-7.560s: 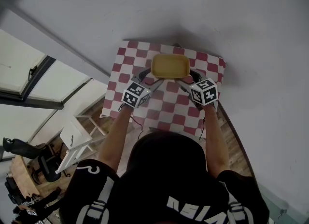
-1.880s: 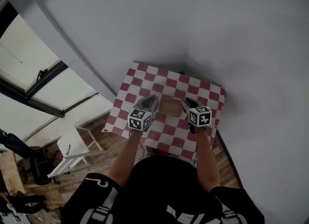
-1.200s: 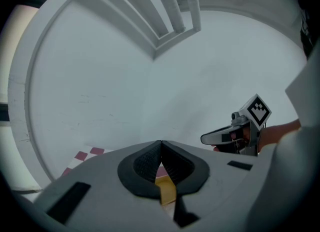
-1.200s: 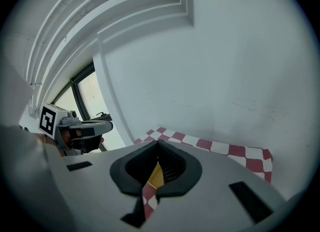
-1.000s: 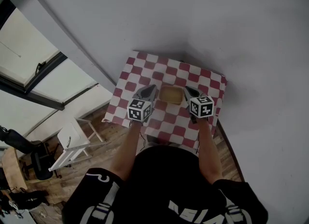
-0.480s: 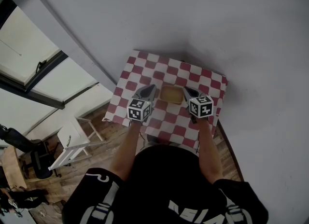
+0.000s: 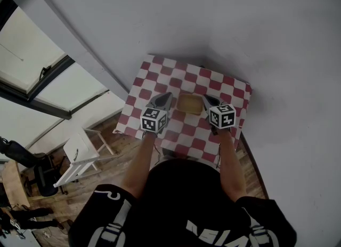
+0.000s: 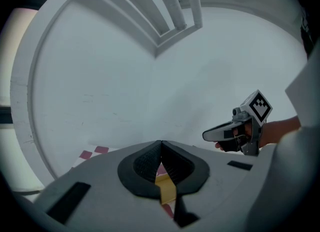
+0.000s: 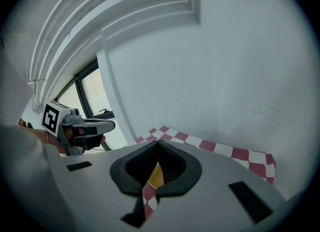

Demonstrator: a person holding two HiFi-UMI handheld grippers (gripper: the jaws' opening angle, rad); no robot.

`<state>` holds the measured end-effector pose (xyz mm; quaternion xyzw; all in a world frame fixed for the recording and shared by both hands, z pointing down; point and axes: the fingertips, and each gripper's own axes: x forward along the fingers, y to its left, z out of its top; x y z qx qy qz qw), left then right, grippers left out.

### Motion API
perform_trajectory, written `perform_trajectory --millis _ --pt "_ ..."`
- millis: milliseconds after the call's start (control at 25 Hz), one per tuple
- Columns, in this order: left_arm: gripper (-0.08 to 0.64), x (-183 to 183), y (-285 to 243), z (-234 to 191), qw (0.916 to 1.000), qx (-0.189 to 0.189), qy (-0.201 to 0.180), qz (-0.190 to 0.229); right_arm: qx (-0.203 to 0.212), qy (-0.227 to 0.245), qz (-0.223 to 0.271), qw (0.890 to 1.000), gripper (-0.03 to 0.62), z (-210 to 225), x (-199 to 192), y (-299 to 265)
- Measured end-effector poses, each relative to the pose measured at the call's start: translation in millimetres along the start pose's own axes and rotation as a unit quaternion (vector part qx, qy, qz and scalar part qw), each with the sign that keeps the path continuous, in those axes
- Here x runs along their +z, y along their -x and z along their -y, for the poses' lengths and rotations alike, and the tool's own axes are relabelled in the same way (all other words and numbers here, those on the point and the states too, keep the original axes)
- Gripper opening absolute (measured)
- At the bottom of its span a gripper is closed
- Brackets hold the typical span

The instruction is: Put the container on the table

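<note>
A shallow yellow container [image 7: 189, 104] rests on the red-and-white checked table [image 7: 176, 78], near the middle of the cloth. My left gripper [image 7: 169, 98] is shut on its left rim and my right gripper [image 7: 204, 100] is shut on its right rim. In the left gripper view the jaws [image 8: 161, 148] meet at the tip, with a strip of yellow container [image 8: 166, 188] showing in the gap below them. The right gripper view shows the same: closed jaws [image 9: 157, 148] over a sliver of yellow container [image 9: 156, 176].
The table stands against a pale wall, its far right corner [image 9: 240, 154] close to it. A white chair [image 7: 80, 153] stands on the wooden floor to the left, below a window. The other gripper [image 8: 207, 135] shows across from each gripper camera.
Much earlier the container was held high, close to the head camera; now it sits low on the cloth. Over the last second neither gripper nor the container has moved.
</note>
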<state>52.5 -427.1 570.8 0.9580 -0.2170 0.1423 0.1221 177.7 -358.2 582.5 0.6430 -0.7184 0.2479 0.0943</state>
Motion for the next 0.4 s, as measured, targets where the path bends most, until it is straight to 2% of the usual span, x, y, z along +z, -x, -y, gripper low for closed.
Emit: perform_trajectory --millis 400 --pt "0.026 2.7 -6.1 -6.7 1.0 -0.004 -0.002 -0.005 -0.003 -0.009 -0.004 1.0 0.014 5.0 1.5 -7.3"
